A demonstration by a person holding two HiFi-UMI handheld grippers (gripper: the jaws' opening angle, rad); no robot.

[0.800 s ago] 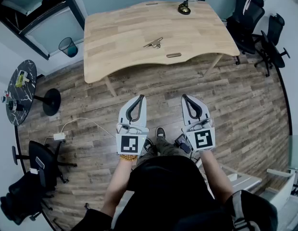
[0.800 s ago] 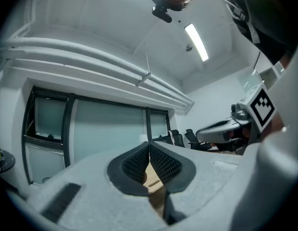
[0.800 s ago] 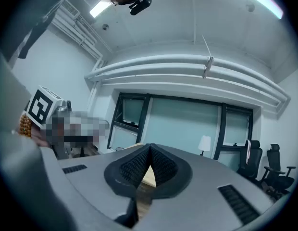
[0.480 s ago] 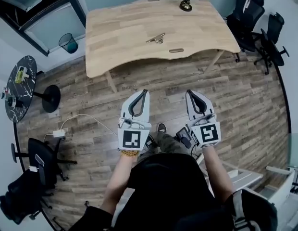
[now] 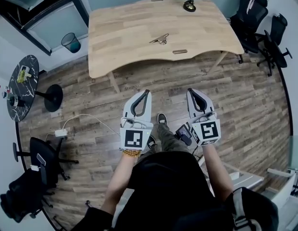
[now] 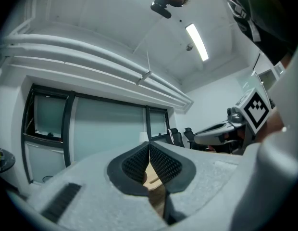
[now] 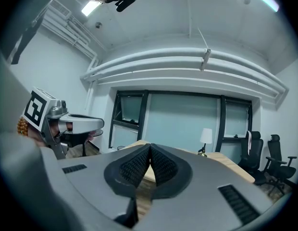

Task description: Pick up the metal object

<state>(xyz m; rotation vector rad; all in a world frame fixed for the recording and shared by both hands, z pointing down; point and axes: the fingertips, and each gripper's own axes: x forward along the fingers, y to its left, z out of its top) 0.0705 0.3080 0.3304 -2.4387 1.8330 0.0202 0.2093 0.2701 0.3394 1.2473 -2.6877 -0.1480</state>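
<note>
fingers (image 6: 134,165) closed empty, left gripper (image 5: 146,93) and right gripper (image 5: 190,91) — metal object (image 5: 159,39) central on table (image 5: 120,32)

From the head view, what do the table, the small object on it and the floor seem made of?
Table: light wood or laminate, matte, with visible grain.
Small object: probably metal, silvery with a pale glint; too small to be sure.
Floor: brown-grey planks in staggered rows; real wood or vinyl, I cannot tell.
</note>
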